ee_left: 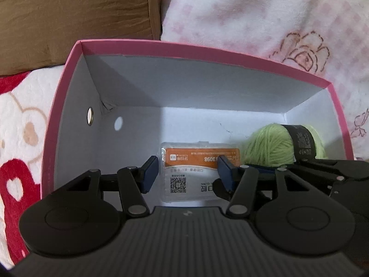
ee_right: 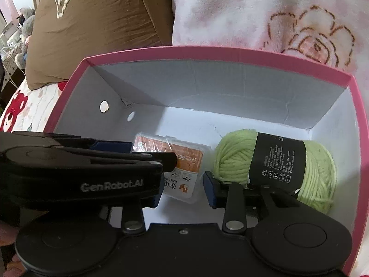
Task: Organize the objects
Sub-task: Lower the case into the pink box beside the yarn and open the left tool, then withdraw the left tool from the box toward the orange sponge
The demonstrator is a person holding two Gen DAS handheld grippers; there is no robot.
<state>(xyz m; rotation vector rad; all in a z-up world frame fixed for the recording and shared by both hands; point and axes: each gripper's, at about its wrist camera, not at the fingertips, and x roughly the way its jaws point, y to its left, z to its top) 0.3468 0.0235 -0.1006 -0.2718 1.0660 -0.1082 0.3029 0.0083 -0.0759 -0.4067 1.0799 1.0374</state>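
Note:
A pink box (ee_left: 73,69) with a white inside sits on the bed; it also shows in the right wrist view (ee_right: 207,52). On its floor lie a clear plastic case with an orange label (ee_left: 198,175) (ee_right: 184,170) and a ball of light green yarn with a black band (ee_left: 274,147) (ee_right: 276,161). My left gripper (ee_left: 186,173) is open, its fingers on either side of the case, just above it. My right gripper (ee_right: 184,191) is open and empty over the box floor, between the case and the yarn. The left gripper crosses the right wrist view at the left (ee_right: 92,161).
A brown pillow (ee_left: 76,13) (ee_right: 103,23) lies behind the box at the left. A pink and white flowered blanket (ee_left: 265,16) (ee_right: 276,11) lies behind and to the right. A red and white blanket (ee_left: 20,124) is at the left.

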